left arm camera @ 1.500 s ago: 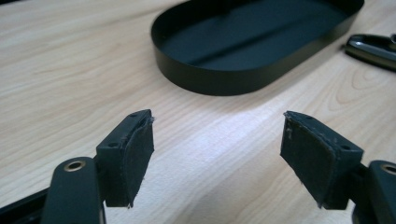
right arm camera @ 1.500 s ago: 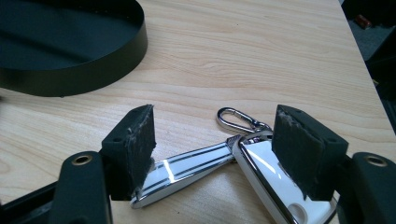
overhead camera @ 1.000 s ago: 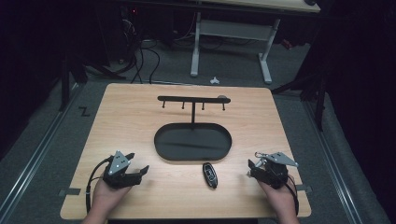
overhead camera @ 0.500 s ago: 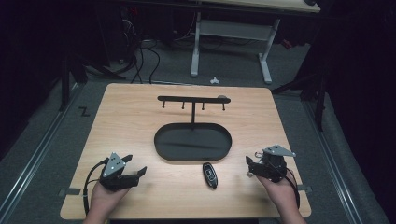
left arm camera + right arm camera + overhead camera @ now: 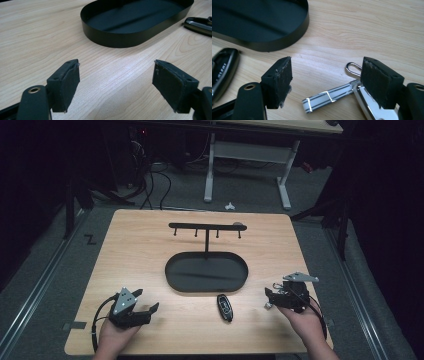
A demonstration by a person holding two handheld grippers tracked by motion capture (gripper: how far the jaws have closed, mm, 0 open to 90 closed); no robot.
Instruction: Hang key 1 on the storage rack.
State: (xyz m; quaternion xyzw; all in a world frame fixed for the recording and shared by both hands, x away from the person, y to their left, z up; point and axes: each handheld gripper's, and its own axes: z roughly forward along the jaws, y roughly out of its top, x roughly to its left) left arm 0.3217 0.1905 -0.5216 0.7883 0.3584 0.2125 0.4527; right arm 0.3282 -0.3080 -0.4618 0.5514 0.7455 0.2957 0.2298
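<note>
Your right gripper (image 5: pixel 327 82) sits low over the table (image 5: pixel 140 250) near its front right corner, jaws spread wide and closed on nothing. Between them lies a key clip (image 5: pixel 359 100): a silver metal clasp with a small wire loop at its far end and a short striped strap (image 5: pixel 325 98) trailing toward the left jaw. The right jaw's pad appears to be touching or just over the clasp, but nothing is pinched yet. In the high view the gripper (image 5: pixel 277 295) is well to the right of the car key fob (image 5: pixel 225 307), which lies flat on the wood just in front of the black oval tray (image 5: pixel 172 275).

Your left gripper (image 5: pixel 116 85) is also released, jaws wide, with bare wood between them; it rests near the front left corner (image 5: pixel 142 312), pointing toward the tray, with the fob seen at the far right edge of its view.

The step in hand looks like the approach to pick up the clip (the hook rack (image 5: pixel 205 226) behind the tray is the likely destination, though that is a guess). Your next move calls for centring the clasp between the jaws, then closing on the metal body rather than the floppy strap, so it does not swing or slip when you lift.
</note>
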